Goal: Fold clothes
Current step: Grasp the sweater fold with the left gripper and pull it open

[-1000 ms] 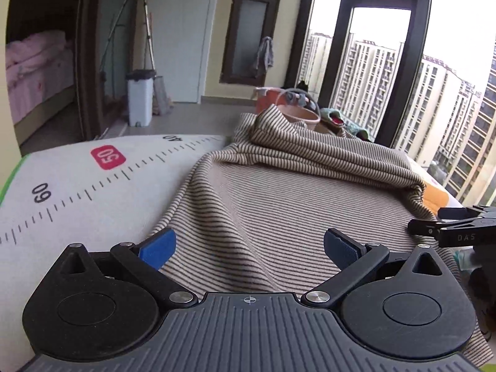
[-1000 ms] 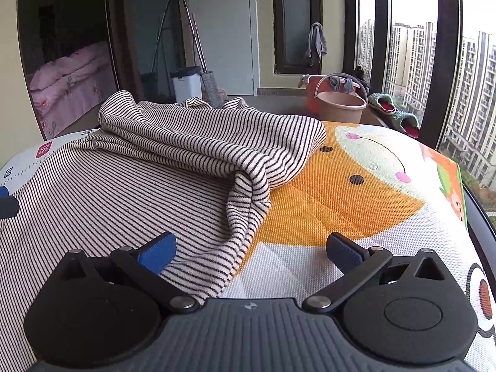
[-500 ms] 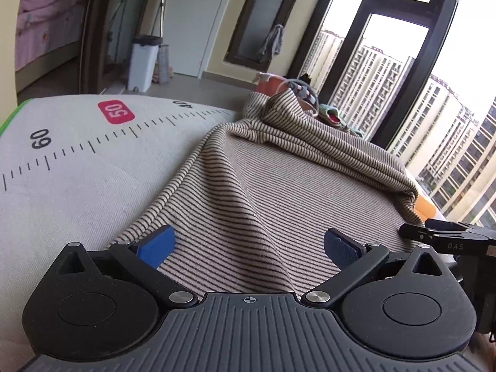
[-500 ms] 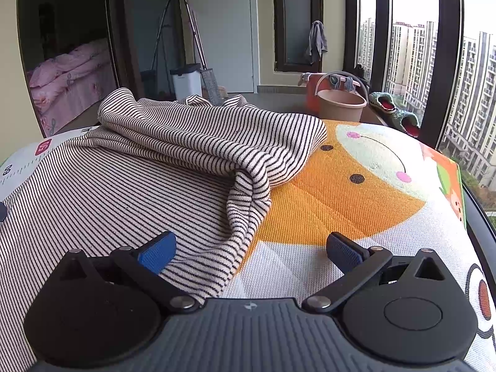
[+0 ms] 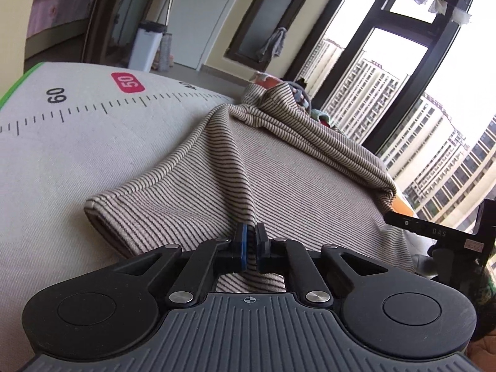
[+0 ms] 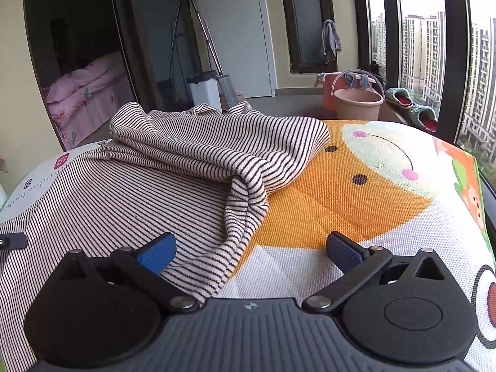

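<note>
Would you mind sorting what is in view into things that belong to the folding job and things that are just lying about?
For the job:
striped top
left hand-held gripper, shut on the striped top
right hand-held gripper, open
play mat

Lying about:
bucket
slippers
bin
mop
hanging cloth

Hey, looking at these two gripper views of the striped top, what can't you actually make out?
- Left wrist view: the hem of the striped top nearest the camera is covered by the left gripper.
- Right wrist view: the top's near edge runs under the right gripper; its left side is cut by the frame.
- Both views: bunched folds at the far end hide which garment part lies there.
</note>
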`<state>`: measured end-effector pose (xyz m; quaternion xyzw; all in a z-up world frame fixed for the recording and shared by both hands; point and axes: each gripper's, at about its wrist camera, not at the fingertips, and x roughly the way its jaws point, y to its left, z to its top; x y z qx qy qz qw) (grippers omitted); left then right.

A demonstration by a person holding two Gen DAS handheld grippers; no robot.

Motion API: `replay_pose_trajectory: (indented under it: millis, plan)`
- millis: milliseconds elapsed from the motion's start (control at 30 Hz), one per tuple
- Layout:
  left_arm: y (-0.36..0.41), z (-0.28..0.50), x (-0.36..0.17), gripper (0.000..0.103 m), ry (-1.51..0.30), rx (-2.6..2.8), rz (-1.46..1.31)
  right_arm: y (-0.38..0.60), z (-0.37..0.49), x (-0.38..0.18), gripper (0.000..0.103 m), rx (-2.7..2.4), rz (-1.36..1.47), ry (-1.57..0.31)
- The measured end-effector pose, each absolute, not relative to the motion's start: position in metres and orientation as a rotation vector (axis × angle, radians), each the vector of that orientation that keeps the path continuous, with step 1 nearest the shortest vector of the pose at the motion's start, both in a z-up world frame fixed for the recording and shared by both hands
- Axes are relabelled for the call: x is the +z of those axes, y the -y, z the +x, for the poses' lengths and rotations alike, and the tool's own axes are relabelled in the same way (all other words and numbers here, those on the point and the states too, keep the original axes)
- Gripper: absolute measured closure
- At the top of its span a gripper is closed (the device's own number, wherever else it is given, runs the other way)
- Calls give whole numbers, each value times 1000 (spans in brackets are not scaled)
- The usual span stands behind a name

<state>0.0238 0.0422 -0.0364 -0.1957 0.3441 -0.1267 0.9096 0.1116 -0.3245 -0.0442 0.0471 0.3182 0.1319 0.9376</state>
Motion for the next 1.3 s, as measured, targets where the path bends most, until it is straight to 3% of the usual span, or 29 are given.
replay_pose_trajectory:
  millis: [300,333,367,400,433,633,700,733,800,833,933,1300]
  plan:
    - [-28,-29,-21,97,-732,-357,-294,351,109,-46,0,319,268,-610]
    - [-30,-30,-15,84,-705,-332,-273,353,108,-46,0,322,278,-607]
    - [-32,-31,-10,52,-678,-308,-252,353,108,-46,0,323,283,-607]
    - [-39,-27,-6,32,-657,-274,-265,353,108,-46,0,323,284,-606]
    - [-46,-22,-3,6,-637,-241,-279,353,107,-46,0,322,281,-607]
    - [-91,21,-14,7,-675,-48,-443,336,113,-46,0,322,287,-604]
    - [-97,30,-20,24,-703,-47,-495,341,112,-46,0,327,304,-601]
    - [-97,32,-23,42,-717,-52,-513,342,112,-46,0,328,312,-599]
    - [-95,36,-23,54,-715,-65,-514,342,111,-46,0,330,322,-597]
    - [-95,37,-24,71,-717,-77,-521,342,111,-47,0,331,326,-596]
    - [-91,35,-24,84,-711,-115,-532,343,110,-47,0,334,341,-592]
    - [-60,-53,-8,90,-704,-436,-520,353,109,-48,0,347,389,-587]
